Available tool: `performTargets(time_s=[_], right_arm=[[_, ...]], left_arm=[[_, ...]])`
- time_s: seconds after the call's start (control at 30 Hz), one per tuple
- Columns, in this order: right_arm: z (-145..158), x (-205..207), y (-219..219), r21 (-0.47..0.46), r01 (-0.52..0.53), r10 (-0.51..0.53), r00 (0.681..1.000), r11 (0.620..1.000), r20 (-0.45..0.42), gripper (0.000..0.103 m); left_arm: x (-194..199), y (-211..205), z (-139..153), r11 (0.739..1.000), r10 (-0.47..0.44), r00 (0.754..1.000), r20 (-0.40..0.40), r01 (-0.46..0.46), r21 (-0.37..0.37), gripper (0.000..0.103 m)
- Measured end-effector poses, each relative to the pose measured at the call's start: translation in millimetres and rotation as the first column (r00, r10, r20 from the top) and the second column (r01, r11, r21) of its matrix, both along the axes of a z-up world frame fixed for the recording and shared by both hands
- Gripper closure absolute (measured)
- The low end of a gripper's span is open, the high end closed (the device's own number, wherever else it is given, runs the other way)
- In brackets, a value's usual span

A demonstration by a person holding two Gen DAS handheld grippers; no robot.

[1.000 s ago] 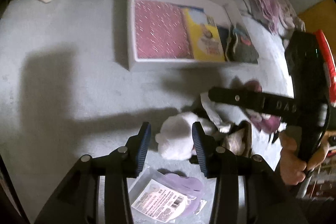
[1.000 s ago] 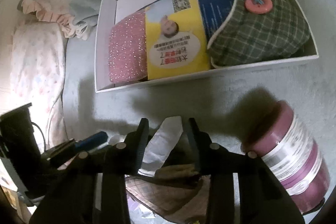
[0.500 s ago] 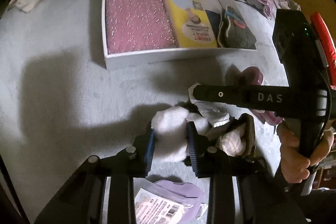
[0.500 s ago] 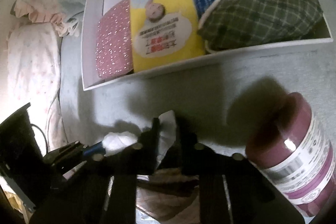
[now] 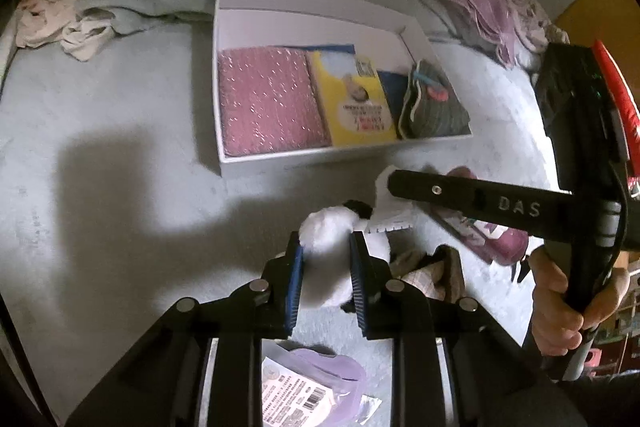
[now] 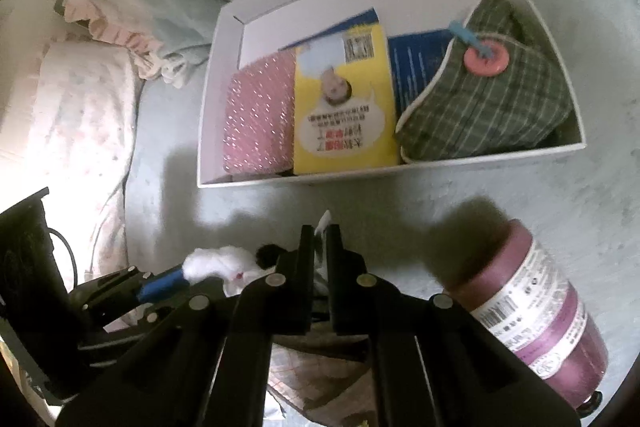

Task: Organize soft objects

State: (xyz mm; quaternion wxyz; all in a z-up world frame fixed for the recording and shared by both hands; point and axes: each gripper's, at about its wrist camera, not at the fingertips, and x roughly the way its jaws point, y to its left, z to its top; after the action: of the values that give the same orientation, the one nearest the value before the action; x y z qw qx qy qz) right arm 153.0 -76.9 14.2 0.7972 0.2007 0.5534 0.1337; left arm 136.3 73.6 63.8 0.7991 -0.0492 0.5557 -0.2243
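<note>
Bed: grey-green blanket (image 5: pixel 100 155) carries a white box (image 5: pixel 224 67) already holding pink pouch (image 5: pixel 268 107), yellow pack (image 5: pixel 356 107), plaid cushion (image 5: pixel 432 111).
Left view: left claw (image 5: pixel 325 247) closing on the white plush (image 5: pixel 328 227) — pads pressing it.
Right view: right claw (image 6: pixel 320 239) clenched on a white wrapper (image 6: pixel 323 221); purple bottle (image 6: pixel 532 311) beside.
Progress: partly done — plush, wrapper and plaid cloth (image 6: pixel 320 367) remain unboxed.

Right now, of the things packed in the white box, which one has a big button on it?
The green plaid pouch at the right end of the white box. It carries a pink button; the sparkly pink item and yellow packet have none.
</note>
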Motion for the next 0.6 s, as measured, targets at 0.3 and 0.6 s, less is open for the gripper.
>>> performTargets(time_s=[0.3, 0.6], right_arm=[[19, -9, -7, 0.005, -0.002, 0.002, 0.998, 1.0, 0.068, 0.096], [38, -14, -21, 0.024, 0.028, -0.032, 0.988, 0.999, 0.149, 0.096]], left_arm=[[1, 21, 17, 0.99, 0.088, 0.994, 0.058, -0.08, -0.118, 0.083], [4, 31, 29, 0.964, 0.155, 0.982, 0.107, -0.127, -0.233, 0.083]])
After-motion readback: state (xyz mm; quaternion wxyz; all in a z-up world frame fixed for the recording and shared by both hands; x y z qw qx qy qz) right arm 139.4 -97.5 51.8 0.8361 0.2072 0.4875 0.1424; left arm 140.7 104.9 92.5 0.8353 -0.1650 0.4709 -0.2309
